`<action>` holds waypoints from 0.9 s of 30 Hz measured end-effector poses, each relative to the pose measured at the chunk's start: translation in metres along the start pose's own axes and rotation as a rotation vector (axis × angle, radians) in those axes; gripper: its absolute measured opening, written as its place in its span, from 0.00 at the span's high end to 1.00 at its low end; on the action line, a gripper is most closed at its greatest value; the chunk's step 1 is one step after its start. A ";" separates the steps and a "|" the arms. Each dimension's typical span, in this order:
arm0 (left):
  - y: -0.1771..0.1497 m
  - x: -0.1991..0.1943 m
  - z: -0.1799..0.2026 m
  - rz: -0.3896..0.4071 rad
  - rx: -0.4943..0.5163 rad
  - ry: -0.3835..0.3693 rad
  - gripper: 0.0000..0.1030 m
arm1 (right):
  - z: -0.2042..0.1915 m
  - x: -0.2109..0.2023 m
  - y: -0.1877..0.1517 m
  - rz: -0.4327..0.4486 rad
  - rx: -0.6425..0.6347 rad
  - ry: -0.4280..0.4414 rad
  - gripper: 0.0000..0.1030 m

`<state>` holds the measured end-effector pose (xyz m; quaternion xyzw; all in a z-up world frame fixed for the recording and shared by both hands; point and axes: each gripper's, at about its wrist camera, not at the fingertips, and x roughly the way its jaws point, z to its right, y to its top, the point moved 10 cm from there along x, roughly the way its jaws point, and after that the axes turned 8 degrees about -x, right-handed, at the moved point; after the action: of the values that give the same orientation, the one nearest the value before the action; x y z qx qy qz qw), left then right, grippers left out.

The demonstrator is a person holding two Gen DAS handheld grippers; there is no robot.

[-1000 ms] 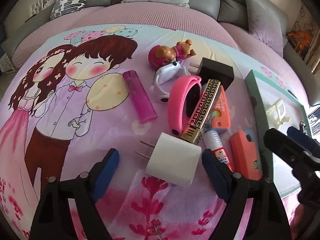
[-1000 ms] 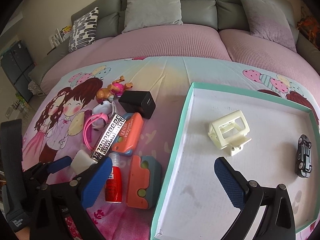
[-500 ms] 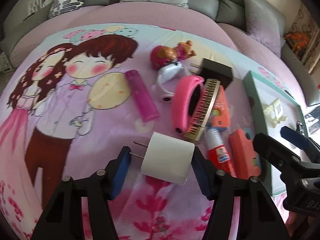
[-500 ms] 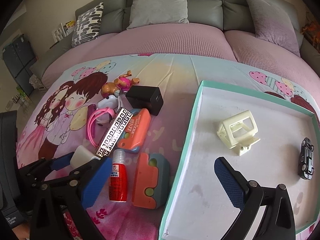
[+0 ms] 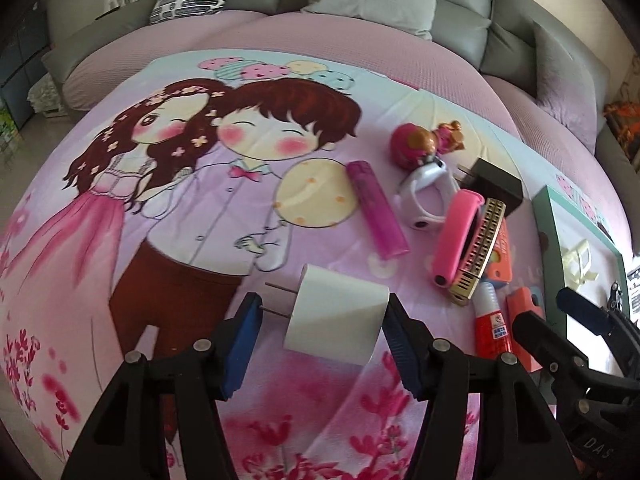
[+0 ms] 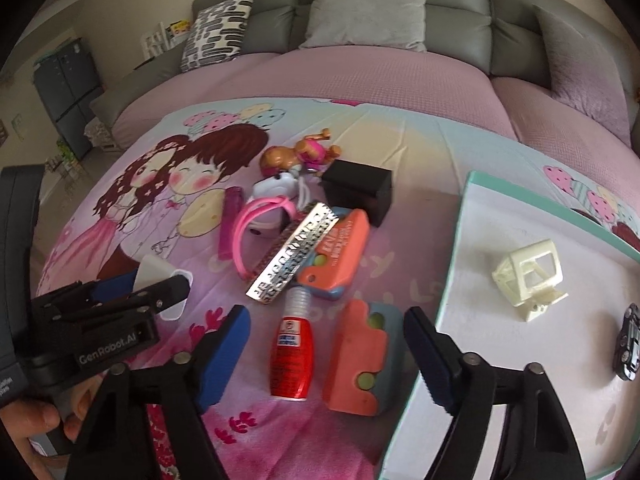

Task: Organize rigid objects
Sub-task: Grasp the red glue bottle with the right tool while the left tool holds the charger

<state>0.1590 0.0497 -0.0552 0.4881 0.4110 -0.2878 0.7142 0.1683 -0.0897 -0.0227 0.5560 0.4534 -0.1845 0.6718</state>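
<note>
My left gripper (image 5: 322, 340) is shut on a white wall charger (image 5: 336, 320): one pad meets its prongs, the other its back end. It holds the charger just above the cartoon bedspread, left of the pile. My right gripper (image 6: 326, 354) points down at a red glue bottle (image 6: 290, 356) and an orange and grey block (image 6: 356, 360). Both lie between its closing jaws, and neither pad touches them. A teal-rimmed white tray (image 6: 460, 240) holds a cream plastic frame (image 6: 528, 276) and a dark toy car (image 6: 628, 344).
The pile includes a patterned harmonica (image 6: 292, 256), a pink band (image 6: 256, 220), an orange case (image 6: 340, 256), a black charger (image 6: 356, 188), a purple lighter (image 5: 376, 208) and a toy dog (image 6: 304, 152). A hand (image 6: 36, 420) holds the left gripper. Grey cushions line the back.
The left jaws narrowed onto the white charger and carried it left, away from the harmonica. The right gripper slid left off the tray to over the glue bottle and block, jaws narrower.
</note>
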 end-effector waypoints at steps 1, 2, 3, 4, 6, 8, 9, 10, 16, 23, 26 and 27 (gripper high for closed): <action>0.001 -0.001 -0.003 0.001 -0.007 -0.001 0.39 | -0.003 0.000 0.001 0.001 -0.006 0.005 0.29; 0.001 0.000 -0.006 0.002 -0.012 -0.002 0.40 | -0.006 0.001 0.001 0.000 -0.011 0.012 0.34; 0.002 -0.001 -0.008 0.003 -0.015 -0.001 0.40 | -0.009 0.001 0.001 -0.003 -0.018 0.022 0.38; 0.002 -0.001 -0.010 0.005 -0.020 -0.002 0.40 | -0.012 0.002 0.001 -0.005 -0.024 0.029 0.44; 0.003 -0.001 -0.011 0.007 -0.027 -0.005 0.40 | -0.018 0.004 0.000 -0.016 -0.039 0.041 0.50; 0.003 -0.001 -0.012 0.006 -0.032 -0.007 0.40 | -0.023 0.008 -0.002 -0.030 -0.059 0.041 0.53; 0.003 -0.001 -0.013 0.004 -0.034 -0.008 0.40 | -0.025 0.010 -0.003 -0.037 -0.066 0.040 0.53; 0.002 -0.001 -0.013 0.003 -0.035 -0.009 0.40 | -0.026 0.011 -0.005 -0.046 -0.072 0.038 0.55; 0.002 0.000 -0.017 0.001 -0.045 -0.018 0.40 | -0.025 0.021 -0.013 -0.093 -0.083 0.011 0.64; 0.002 0.003 -0.018 -0.004 -0.044 -0.017 0.40 | -0.035 0.025 -0.019 -0.115 -0.114 0.021 0.64; 0.002 0.003 -0.018 -0.004 -0.043 -0.017 0.40 | -0.036 0.030 -0.023 -0.135 -0.121 0.018 0.67; 0.002 0.003 -0.018 -0.004 -0.044 -0.016 0.40 | -0.036 0.031 -0.024 -0.139 -0.118 0.018 0.68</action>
<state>0.1564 0.0671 -0.0608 0.4690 0.4124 -0.2843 0.7274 0.1522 -0.0564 -0.0609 0.4841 0.5070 -0.1985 0.6849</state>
